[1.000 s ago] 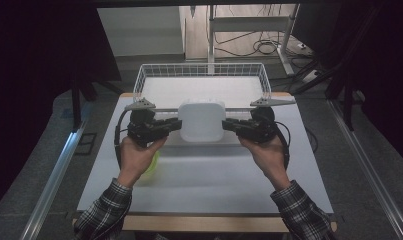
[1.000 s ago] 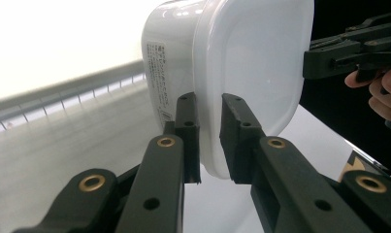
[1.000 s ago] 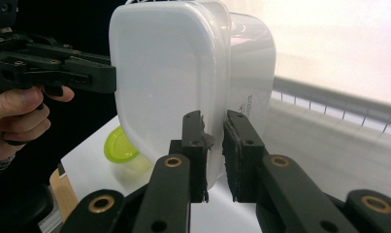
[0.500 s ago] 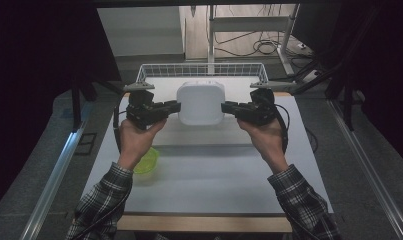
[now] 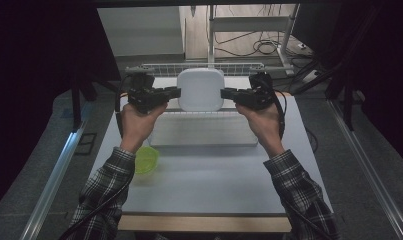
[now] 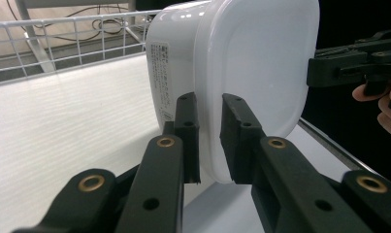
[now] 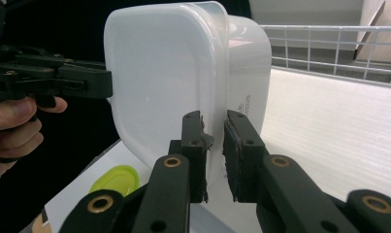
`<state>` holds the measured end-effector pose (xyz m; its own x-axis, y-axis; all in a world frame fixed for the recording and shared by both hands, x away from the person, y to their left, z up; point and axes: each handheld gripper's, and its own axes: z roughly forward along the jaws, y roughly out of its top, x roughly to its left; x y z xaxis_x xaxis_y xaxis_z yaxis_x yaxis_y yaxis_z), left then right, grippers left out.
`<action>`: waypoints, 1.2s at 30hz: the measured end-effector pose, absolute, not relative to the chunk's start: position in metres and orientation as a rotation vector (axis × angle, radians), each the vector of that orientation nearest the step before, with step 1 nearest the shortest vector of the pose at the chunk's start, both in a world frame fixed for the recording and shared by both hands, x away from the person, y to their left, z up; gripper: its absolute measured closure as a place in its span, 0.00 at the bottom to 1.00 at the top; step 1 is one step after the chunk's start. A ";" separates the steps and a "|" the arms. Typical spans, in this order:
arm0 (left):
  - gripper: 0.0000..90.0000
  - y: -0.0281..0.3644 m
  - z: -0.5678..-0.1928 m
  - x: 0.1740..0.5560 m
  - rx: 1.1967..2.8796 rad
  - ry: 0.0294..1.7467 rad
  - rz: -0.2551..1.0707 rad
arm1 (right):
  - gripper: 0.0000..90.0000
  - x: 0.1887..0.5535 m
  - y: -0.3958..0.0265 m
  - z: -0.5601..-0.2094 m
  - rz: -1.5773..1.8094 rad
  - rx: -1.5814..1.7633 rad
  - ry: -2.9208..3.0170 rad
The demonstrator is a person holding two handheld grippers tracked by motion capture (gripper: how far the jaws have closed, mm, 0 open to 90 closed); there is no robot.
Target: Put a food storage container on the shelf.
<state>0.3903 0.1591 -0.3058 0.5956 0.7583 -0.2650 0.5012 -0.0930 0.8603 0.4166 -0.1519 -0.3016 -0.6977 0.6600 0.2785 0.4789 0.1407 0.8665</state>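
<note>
A white lidded container [image 5: 200,89] is shown held in the air between the two tools, above the near rail of a wire basket [image 5: 199,68] at the far end of the bench [image 5: 209,185]. The left tool [image 5: 175,92] is clamped on the container's left edge, and the right tool [image 5: 226,93] on its right edge; each is carried in one hand of a person whose plaid sleeves [image 5: 296,192] enter from below.

In the left gripper view, the jaws of the left tool [image 6: 210,138] are seen closed on the projecting rim of the lid [image 6: 261,63], with the container body [image 6: 176,63] and its printed label to the left of them. The right tool is visible at the far edge of the lid in that view.

In the right gripper view, the right tool [image 7: 213,150] is likewise seen pinching the rim, the lid facing left and the body lying toward the basket's pale floor [image 7: 329,126].

A small green lid [image 5: 146,159] lies on the bench beside the left forearm, well apart from the container.
</note>
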 end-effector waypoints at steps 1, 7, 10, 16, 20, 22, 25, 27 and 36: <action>0.87 0.159 -0.306 0.393 1.749 1.043 0.294 | 0.88 0.418 -0.152 -0.302 1.593 1.140 2.238; 0.86 0.159 -0.309 0.400 1.751 1.056 0.308 | 0.88 0.428 -0.150 -0.304 1.590 1.156 2.235; 0.85 0.158 -0.311 0.402 1.748 1.056 0.316 | 0.88 0.431 -0.149 -0.306 1.592 1.166 2.235; 0.80 0.156 -0.313 0.403 1.754 1.024 0.356 | 0.86 0.434 -0.149 -0.306 1.617 1.174 2.241; 0.74 0.149 -0.314 0.400 1.779 0.994 0.452 | 0.82 0.435 -0.145 -0.306 1.586 1.158 2.228; 0.73 0.148 -0.314 0.400 1.784 0.991 0.469 | 0.81 0.435 -0.145 -0.306 1.574 1.151 2.223; 0.72 0.147 -0.315 0.403 1.785 0.992 0.464 | 0.79 0.437 -0.144 -0.307 1.572 1.144 2.219; 0.71 0.146 -0.316 0.405 1.784 0.995 0.463 | 0.78 0.439 -0.143 -0.307 1.560 1.143 2.218; 0.64 0.144 -0.317 0.413 1.783 1.000 0.468 | 0.71 0.444 -0.136 -0.310 1.495 1.130 2.212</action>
<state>0.4129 0.1437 -0.3167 0.5834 0.8021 -0.1272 0.4165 -0.1610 0.8948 0.4438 -0.1360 -0.3097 -0.6714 0.7099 0.2128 0.4621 0.1765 0.8691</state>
